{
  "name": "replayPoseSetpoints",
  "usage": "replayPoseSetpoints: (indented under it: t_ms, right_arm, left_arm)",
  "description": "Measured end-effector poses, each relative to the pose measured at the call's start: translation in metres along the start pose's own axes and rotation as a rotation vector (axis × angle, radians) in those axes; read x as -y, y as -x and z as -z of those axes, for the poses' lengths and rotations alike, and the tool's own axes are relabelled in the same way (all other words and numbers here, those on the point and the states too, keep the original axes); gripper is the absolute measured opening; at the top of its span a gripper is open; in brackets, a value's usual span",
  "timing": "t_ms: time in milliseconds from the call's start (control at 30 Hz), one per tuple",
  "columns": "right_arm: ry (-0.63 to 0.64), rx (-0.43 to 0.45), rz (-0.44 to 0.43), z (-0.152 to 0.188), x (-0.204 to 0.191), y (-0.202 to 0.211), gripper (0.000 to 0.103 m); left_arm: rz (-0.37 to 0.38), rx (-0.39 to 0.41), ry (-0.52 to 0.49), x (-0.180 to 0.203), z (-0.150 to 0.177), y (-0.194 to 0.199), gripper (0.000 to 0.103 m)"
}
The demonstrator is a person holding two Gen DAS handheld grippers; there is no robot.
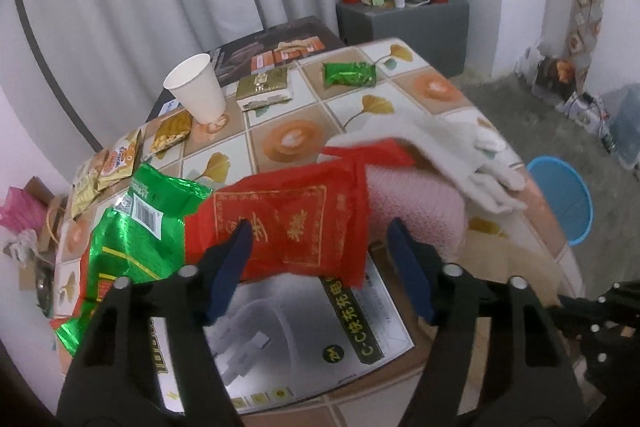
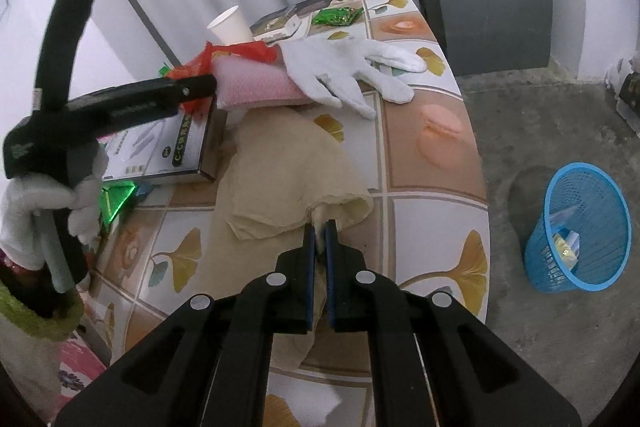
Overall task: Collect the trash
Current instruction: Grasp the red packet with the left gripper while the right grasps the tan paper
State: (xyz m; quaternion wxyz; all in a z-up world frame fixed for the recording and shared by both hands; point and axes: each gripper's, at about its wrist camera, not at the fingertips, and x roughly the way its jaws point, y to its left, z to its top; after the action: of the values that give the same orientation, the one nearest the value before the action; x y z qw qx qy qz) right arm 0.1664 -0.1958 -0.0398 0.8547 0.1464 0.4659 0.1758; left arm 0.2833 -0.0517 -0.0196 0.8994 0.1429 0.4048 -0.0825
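My left gripper [image 1: 320, 231] is open over a red plastic bag [image 1: 292, 223] that lies on a pink sponge [image 1: 416, 211] and a flat printed box [image 1: 304, 331]; the fingertips straddle the bag's lower part. A green foil bag [image 1: 132, 231] lies to its left. My right gripper [image 2: 320, 227] is shut on a beige paper napkin [image 2: 280, 179] that is spread on the tiled table [image 2: 432, 227]. A white glove [image 2: 344, 75] lies beyond the napkin, partly on the sponge [image 2: 256, 87]. A blue mesh bin [image 2: 576, 227] stands on the floor to the right and holds some wrappers.
A white paper cup [image 1: 198, 87], a gold packet [image 1: 264, 87], a small green packet [image 1: 348, 75] and several snack wrappers [image 1: 116, 163] lie on the far and left parts of the table. A grey cabinet [image 1: 404, 27] with clutter stands behind.
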Motion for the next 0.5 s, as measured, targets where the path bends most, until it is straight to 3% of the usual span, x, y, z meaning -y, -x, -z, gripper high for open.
replayPoseSetpoints:
  t_ms: [333,500]
  right_arm:
    - [-0.049,0.000,-0.075,0.004,0.009,0.003,0.004]
    - [-0.046,0.005,-0.087,0.005,0.006,0.007,0.003]
  left_arm:
    - [0.024,-0.001,0.012,-0.007,0.000,0.005,0.019]
    - [0.036,0.027,0.029,-0.012,0.004,0.013,0.012]
